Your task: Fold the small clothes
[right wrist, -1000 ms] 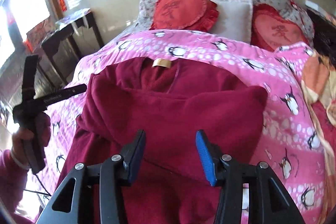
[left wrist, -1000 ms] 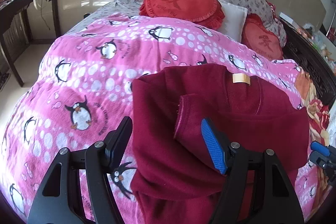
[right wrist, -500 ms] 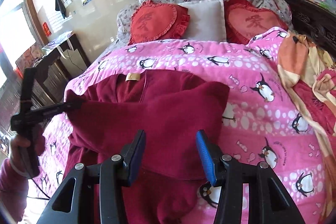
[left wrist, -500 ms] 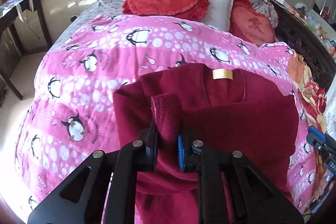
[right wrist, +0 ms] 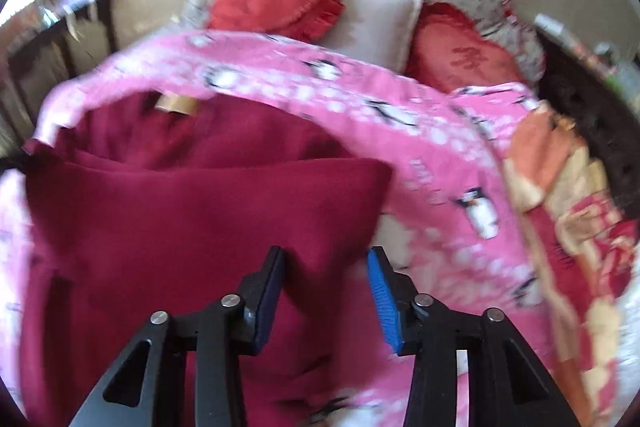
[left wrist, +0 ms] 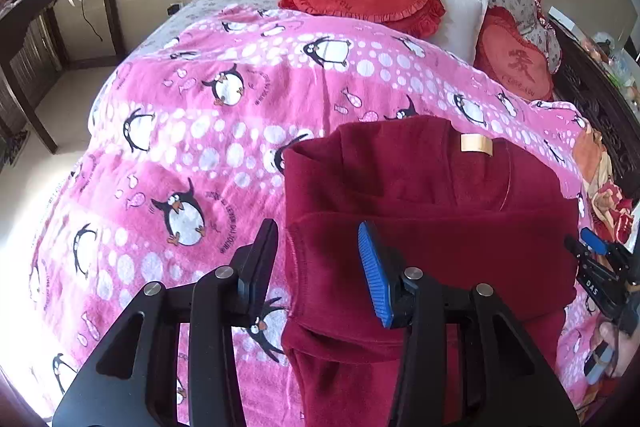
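Although both sleeves already lie folded across its front, the dark red fleece top (left wrist: pixel 432 227) is only partly folded; it rests on the pink penguin-print blanket (left wrist: pixel 224 131) covering the bed, collar and tan neck label (left wrist: pixel 476 145) toward the pillows. The left hand-held gripper (left wrist: pixel 318 265) hovers over the top's left edge with its jaws opening; the folded sleeve cuff lies beneath the gap, but the pads are clear of the cloth and hold nothing. The right hand-held gripper (right wrist: pixel 326 297) is over the lower right part of the garment with its jaws closing; fleece shows in the gap between them, yet the pads do not look to be pressing on it (this view is smeared by motion, so that reading is tentative). In the left wrist view the same right gripper appears at the far right edge, just beside the garment's side.

The top looks light, thick and very soft, so it should drape and sag when lifted and give no stiffness of its own. The plush nap probably grips the pads well, and also clings to the fuzzy blanket, which may drag layers out of line. A good hold, I judge, is on the hem corners at the near end, pinching all layers together, so the lower half can be carried up toward the collar.
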